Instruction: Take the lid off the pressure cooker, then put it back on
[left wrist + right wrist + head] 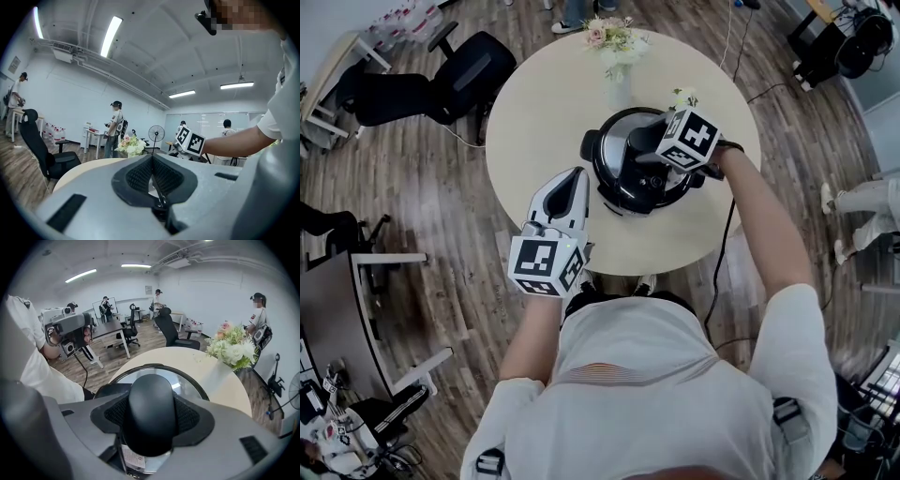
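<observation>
A black pressure cooker [617, 187] stands near the middle of the round beige table [534, 122]. Its shiny lid [187, 380] with a black rim appears to rest on the pot. My right gripper [652, 152] points steeply down over the lid. In the right gripper view the gripper [151, 420] is shut on the lid's black handle [151, 399], with a pad pressed on each side of it. My left gripper [573, 180] is shut on nothing and hovers level at the cooker's left, near the table's front edge. In the left gripper view its fingertips [149, 165] meet.
A vase of flowers [617, 47] stands at the table's far side, behind the cooker. A black cord [718, 272] hangs off the table's right. Office chairs [459, 70] and desks stand to the left. Several people stand about the room.
</observation>
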Demonstrator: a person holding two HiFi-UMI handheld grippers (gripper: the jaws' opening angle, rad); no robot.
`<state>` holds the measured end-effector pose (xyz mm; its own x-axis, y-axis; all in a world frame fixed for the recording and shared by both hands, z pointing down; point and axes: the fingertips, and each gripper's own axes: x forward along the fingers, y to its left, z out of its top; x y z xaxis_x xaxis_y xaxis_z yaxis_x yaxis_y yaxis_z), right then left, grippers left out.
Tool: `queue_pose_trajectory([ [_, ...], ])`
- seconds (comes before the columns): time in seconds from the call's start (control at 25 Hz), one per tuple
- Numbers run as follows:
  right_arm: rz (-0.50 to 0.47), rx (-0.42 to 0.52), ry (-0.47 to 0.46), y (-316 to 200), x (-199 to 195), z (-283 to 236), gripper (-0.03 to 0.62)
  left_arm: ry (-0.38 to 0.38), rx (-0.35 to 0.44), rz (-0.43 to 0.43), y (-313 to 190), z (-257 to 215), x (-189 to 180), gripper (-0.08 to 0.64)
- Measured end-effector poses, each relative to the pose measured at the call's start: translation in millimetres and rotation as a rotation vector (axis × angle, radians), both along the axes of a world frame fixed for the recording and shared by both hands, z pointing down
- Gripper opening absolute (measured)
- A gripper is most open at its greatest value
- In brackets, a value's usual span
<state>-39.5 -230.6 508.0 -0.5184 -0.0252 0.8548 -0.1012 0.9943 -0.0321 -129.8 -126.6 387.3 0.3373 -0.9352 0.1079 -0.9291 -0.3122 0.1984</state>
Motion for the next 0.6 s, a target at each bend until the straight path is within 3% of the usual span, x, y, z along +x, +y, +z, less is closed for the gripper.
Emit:
queue_pose_trajectory([
  [0.24,0.010,0.011,-0.036,-2.3,0.9,0.9,0.281,-0.002,0.006,0.009,-4.5,-3.3,7.1,0.004],
  [0.4,0.022,0.078,-0.043,-3.8,4.9,-10.0,0.301,-0.004,0.012,0.016,-4.2,-7.6,9.8,0.005],
  [0.48,0.064,0.110,-0.111,-4.7,5.7,-28.6,0.301,-0.007,0.016,0.021,-4.3,-10.3,10.7,0.005],
  [0.6,0.192,0.140,-0.309,-6.5,11.0,-71.4,0.296,-0.017,0.022,0.029,-5.4,-12.8,12.2,0.004],
])
